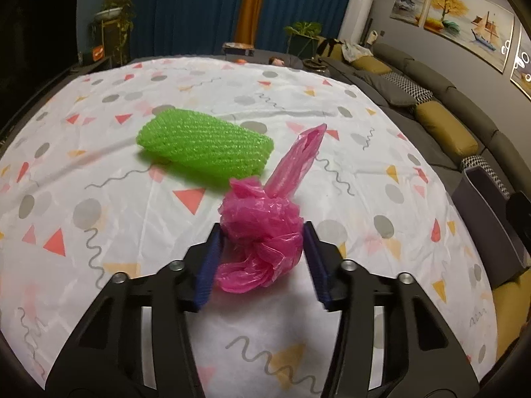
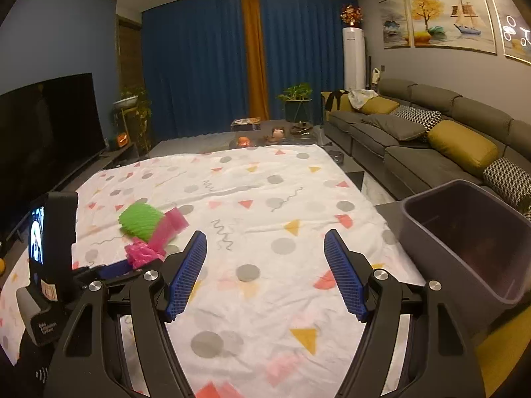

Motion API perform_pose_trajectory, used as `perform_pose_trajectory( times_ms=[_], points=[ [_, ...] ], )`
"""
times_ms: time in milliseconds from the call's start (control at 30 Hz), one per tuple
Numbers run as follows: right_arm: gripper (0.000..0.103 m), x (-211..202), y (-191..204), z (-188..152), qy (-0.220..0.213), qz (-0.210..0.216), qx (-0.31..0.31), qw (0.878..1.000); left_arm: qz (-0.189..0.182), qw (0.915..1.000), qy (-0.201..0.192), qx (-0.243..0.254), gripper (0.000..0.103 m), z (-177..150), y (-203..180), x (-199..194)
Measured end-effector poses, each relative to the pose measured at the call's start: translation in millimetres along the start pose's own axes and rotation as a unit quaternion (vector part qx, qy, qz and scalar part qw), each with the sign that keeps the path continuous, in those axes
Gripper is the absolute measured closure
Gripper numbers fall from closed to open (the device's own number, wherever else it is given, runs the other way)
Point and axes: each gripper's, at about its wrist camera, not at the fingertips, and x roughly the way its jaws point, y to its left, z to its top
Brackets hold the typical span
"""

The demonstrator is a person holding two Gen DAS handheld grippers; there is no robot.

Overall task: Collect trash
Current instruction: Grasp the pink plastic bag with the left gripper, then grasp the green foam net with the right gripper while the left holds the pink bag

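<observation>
Your left gripper (image 1: 262,232) pinches the crumpled pink bag (image 1: 262,229) on the surface (image 1: 99,172), pads touching both sides. Green bubble wrap (image 1: 205,146) lies just beyond, 11 o'clock. Your right gripper (image 2: 265,242) gapes empty; bin (image 2: 464,232) at 2 o'clock.

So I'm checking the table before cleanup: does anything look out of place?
Two stray bits of trash lie on the patterned tablecloth: a crumpled pink plastic bag between the left gripper's fingers, and green bubble wrap behind it.
</observation>
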Motion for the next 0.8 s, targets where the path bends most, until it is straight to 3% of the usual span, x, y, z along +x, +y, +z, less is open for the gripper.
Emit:
perform_pose_trajectory(
  times_ms=[167,333,600,800],
  points=[
    [0.031,9,13,2,0.006,0.003,-0.009,1.000,-0.016,0.9998,0.002,-0.014,0.067,0,10,0],
    [0.031,21,28,6,0.014,0.014,-0.016,1.000,0.002,0.9997,-0.020,-0.016,0.069,6,24,-22],
    [0.031,54,69,3,0.037,0.039,-0.042,0.998,0.102,0.9907,-0.086,-0.025,0.069,16,76,-61],
    [0.031,86,105,3,0.053,0.052,-0.066,0.995,0.124,0.9860,-0.097,-0.053,0.069,18,107,-63]
  ],
)
